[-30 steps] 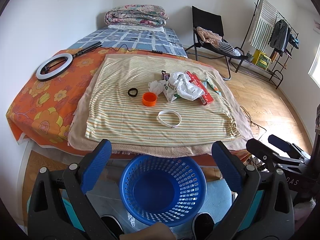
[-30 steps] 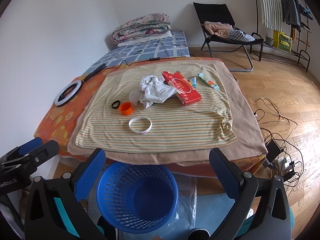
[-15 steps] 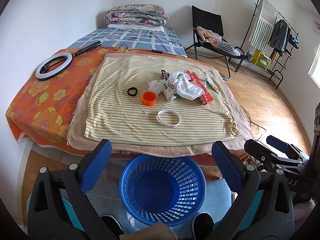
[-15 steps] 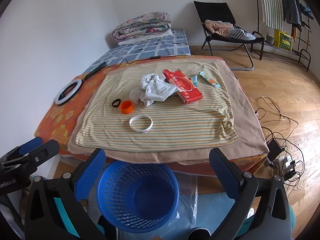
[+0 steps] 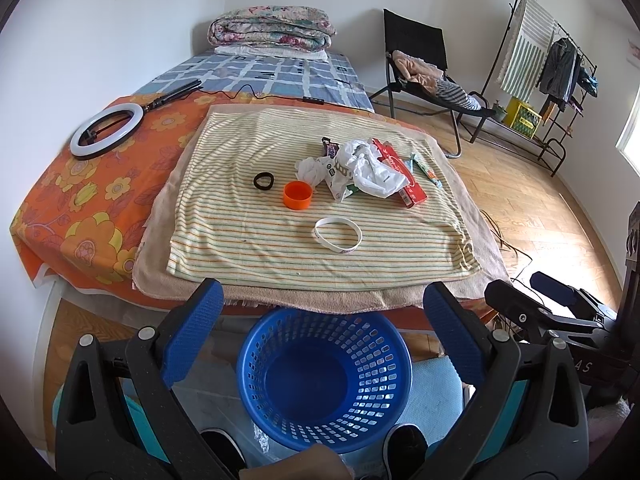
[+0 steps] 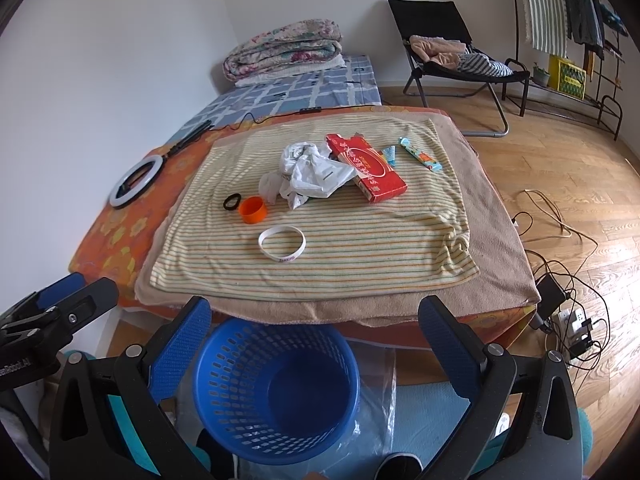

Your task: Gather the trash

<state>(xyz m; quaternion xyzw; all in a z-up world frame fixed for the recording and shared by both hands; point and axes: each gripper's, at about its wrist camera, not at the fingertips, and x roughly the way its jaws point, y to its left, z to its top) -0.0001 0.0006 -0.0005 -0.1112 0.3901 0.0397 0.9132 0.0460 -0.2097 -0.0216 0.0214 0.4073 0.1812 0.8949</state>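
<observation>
Trash lies on a striped towel (image 5: 248,236) on the bed: a crumpled white plastic bag (image 5: 366,168) (image 6: 310,170), a red carton (image 5: 402,176) (image 6: 366,168), a candy wrapper (image 5: 330,148), small wrappers (image 6: 420,154), an orange cap (image 5: 298,195) (image 6: 253,210), a black ring (image 5: 264,181) and a white wristband (image 5: 338,235) (image 6: 282,243). An empty blue basket (image 5: 324,376) (image 6: 276,388) stands on the floor below the bed's near edge. My left gripper (image 5: 320,328) and right gripper (image 6: 316,340) are both open and empty, held above the basket, short of the bed.
A ring light (image 5: 106,130) lies on the orange floral sheet at left. Folded quilts (image 5: 272,32) sit at the far end of the bed. A black chair (image 5: 424,68) and clothes rack (image 5: 560,72) stand at right. Cables and a power strip (image 6: 568,320) lie on the wooden floor.
Both grippers have shifted slightly toward the bed; the trash looks a little nearer. Nothing on the bed has moved and both stay open.
</observation>
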